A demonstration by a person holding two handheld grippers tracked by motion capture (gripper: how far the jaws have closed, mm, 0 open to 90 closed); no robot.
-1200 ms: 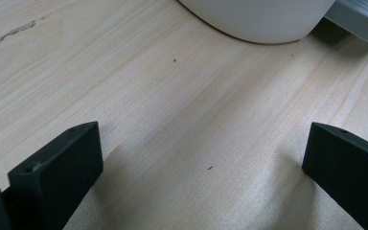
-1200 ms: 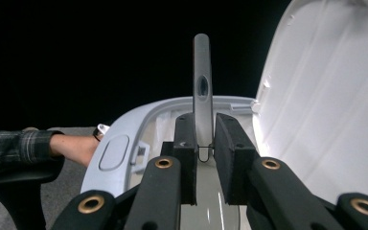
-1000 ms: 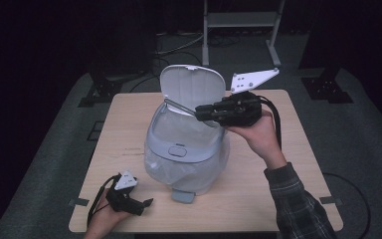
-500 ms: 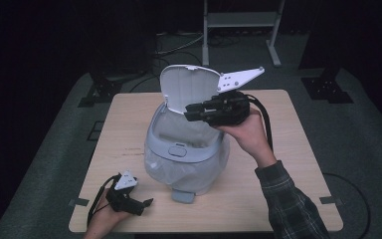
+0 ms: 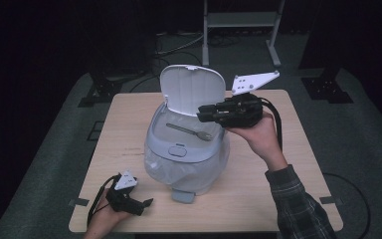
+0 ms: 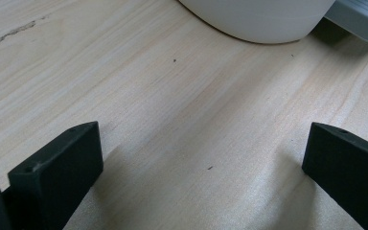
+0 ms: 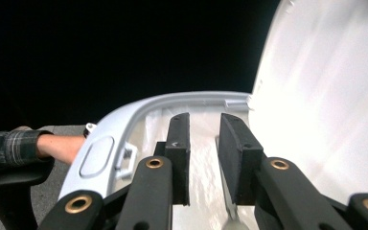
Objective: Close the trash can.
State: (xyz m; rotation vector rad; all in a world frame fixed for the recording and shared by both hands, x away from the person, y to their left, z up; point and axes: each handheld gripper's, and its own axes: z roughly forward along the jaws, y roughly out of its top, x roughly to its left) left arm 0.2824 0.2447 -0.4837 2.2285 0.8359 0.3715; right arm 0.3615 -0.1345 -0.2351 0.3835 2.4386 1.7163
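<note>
A pale grey pedal bin (image 5: 186, 164) with a clear liner stands mid-table, its white lid (image 5: 191, 92) raised. A metal spoon (image 5: 189, 131) lies across the bin's mouth, free of any grip. My right gripper (image 5: 201, 114) hovers at the bin's right rim, pointing left; its jaws have just been opening. In the right gripper view, my right gripper (image 7: 205, 129) is open by a narrow gap with nothing between the pads, the lid (image 7: 326, 96) to its right. My left gripper (image 5: 144, 204) rests open on the table's front left, and its own view shows the left gripper (image 6: 203, 158) over bare wood.
The bin's foot pedal (image 5: 183, 195) juts toward the front edge of the wooden table (image 5: 278, 199). In the left gripper view the bin's base (image 6: 258, 19) is just ahead. A metal stand (image 5: 238, 20) is on the dark floor behind the table.
The right gripper has drawn slightly right and up from the bin's mouth. The spoon now lies in the bin opening, clear of the jaws. The left gripper has stayed put.
</note>
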